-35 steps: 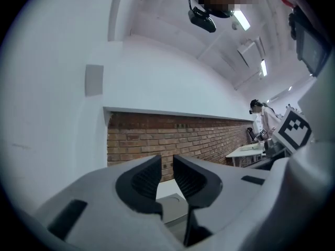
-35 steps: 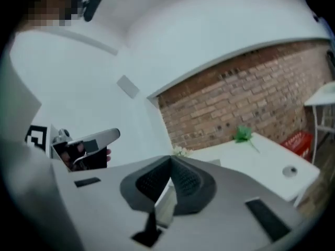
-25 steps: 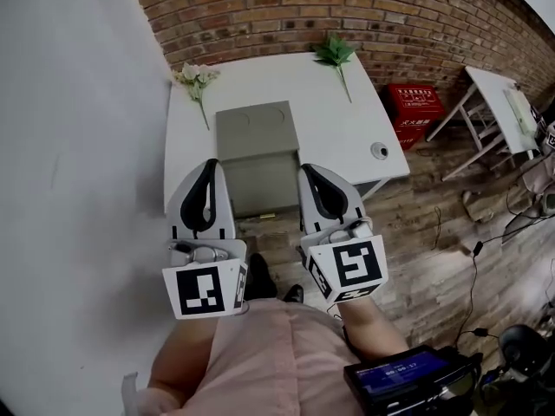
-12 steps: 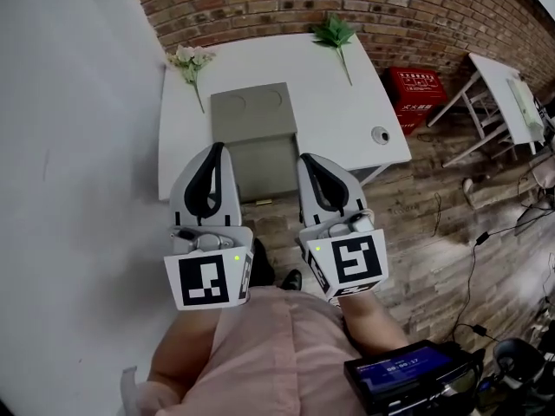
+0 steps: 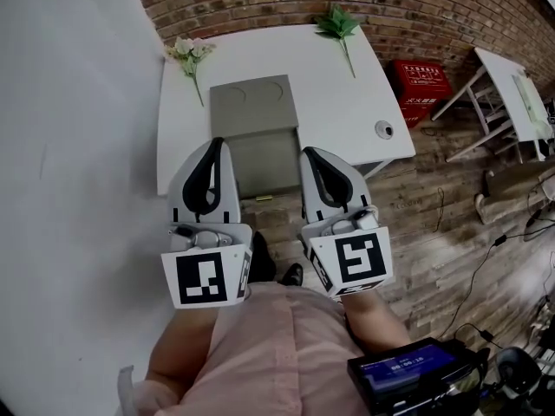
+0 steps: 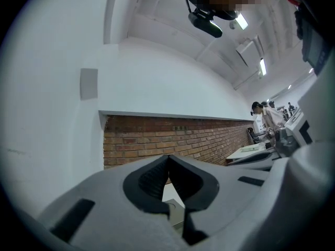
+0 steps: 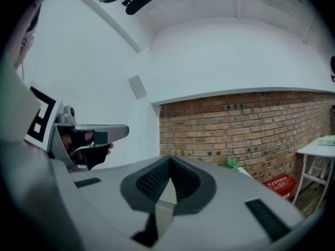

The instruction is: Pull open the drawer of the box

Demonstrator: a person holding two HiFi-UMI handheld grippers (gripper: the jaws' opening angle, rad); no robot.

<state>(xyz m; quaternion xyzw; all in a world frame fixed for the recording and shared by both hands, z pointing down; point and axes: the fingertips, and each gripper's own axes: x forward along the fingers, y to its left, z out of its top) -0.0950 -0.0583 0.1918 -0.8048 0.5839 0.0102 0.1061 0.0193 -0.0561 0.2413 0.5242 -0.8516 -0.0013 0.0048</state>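
A grey box [image 5: 253, 109] stands on the white table [image 5: 347, 94], near its front edge. Its front face [image 5: 267, 165] looks flush, with a small yellowish piece [image 5: 263, 198] at the lower edge. My left gripper [image 5: 215, 144] is held in the air just left of that face, shut and empty. To the right of the face my right gripper [image 5: 306, 152] is shut and empty too. The left gripper view shows the jaws closed [image 6: 168, 159], with a bit of the box [image 6: 176, 211] below them. In the right gripper view the jaws meet [image 7: 170, 161], and the left gripper [image 7: 78, 135] shows beside them.
A white flower stem [image 5: 189, 55] and a green sprig [image 5: 336, 29] lie at the back of the table, and a small round object [image 5: 384, 129] at its right. A white wall runs along the left. A red crate [image 5: 425, 81] and a second white table [image 5: 512, 85] stand at the right.
The left gripper has drifted slightly in front of the box, and the head view has shifted a little. The right gripper has kept its place. Both stay shut.
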